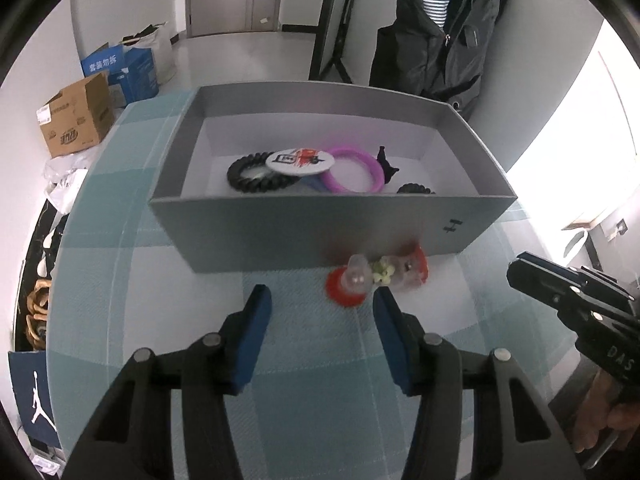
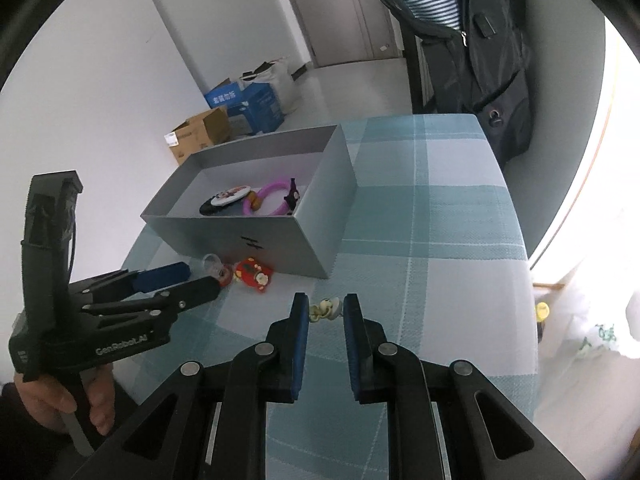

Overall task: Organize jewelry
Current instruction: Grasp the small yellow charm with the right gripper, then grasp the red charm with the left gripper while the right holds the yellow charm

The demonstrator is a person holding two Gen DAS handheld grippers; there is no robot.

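Observation:
An open grey box [image 1: 304,236] stands on the plaid tablecloth and holds a black coil hair tie [image 1: 252,178], a round badge [image 1: 300,160] and a purple bracelet [image 1: 354,172]. In front of its wall lie a red-based clear piece [image 1: 346,286], a pale flower piece [image 1: 382,273] and a red ornament [image 1: 412,268]. My left gripper [image 1: 320,302] stands open just short of the red-based piece, with nothing between its pads. My right gripper [image 2: 326,307] is shut on a small pale charm [image 2: 326,309] above the cloth, right of the box [image 2: 280,248]. The left gripper [image 2: 202,278] shows at the left there.
A dark jacket [image 1: 440,40] hangs on a chair beyond the table's far edge. Cardboard boxes [image 1: 76,124] and bags sit on the floor at the left. The table's right edge [image 2: 528,280] curves off towards a bright window. A hand [image 2: 60,400] holds the left gripper's handle.

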